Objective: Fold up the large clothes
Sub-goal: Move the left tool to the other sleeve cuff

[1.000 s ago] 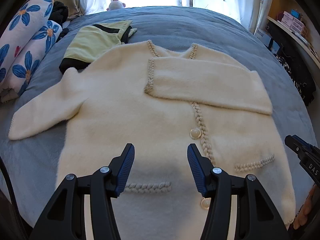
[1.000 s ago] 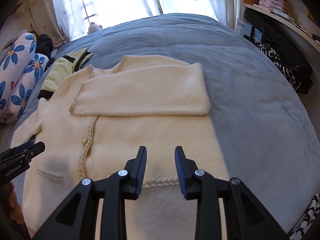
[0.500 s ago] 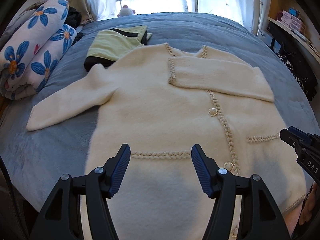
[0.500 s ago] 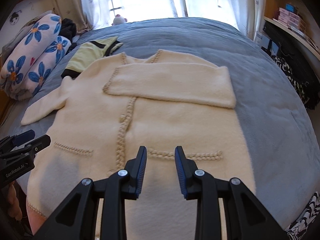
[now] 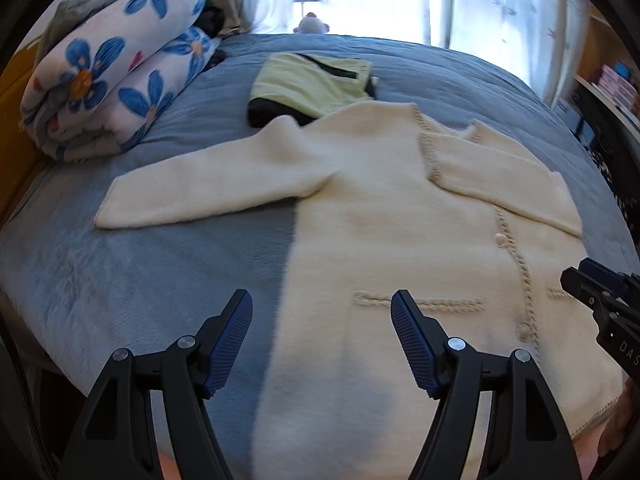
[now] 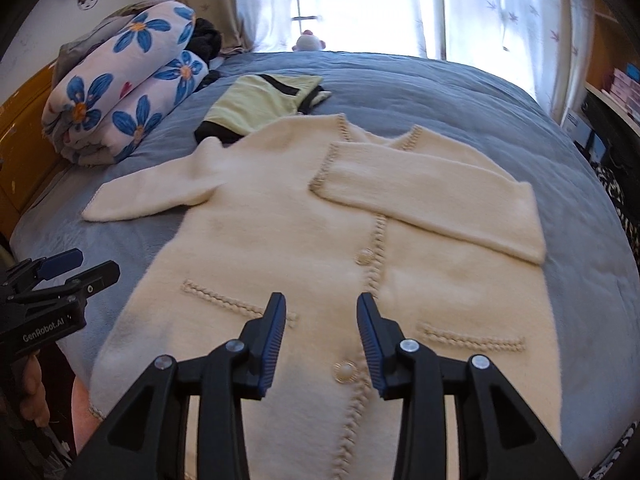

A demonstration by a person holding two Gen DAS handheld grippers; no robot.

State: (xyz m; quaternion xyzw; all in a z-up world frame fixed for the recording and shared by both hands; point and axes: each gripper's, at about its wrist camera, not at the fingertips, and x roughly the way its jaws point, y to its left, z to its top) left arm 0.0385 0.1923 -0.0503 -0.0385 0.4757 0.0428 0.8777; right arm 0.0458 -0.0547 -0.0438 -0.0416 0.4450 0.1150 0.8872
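Only the right wrist view shows the whole fluffy cream cardigan (image 6: pixel 320 240) on the blue plush bed (image 6: pixel 460 96), one sleeve folded across its chest, braid trim, round buttons. Beyond the cardigan lie a yellow garment (image 5: pixel 312 80) and a flowered blanket roll (image 5: pixel 108 80). Left gripper (image 5: pixel 322 312) and right gripper (image 6: pixel 322 314): jaws opening, nothing between.
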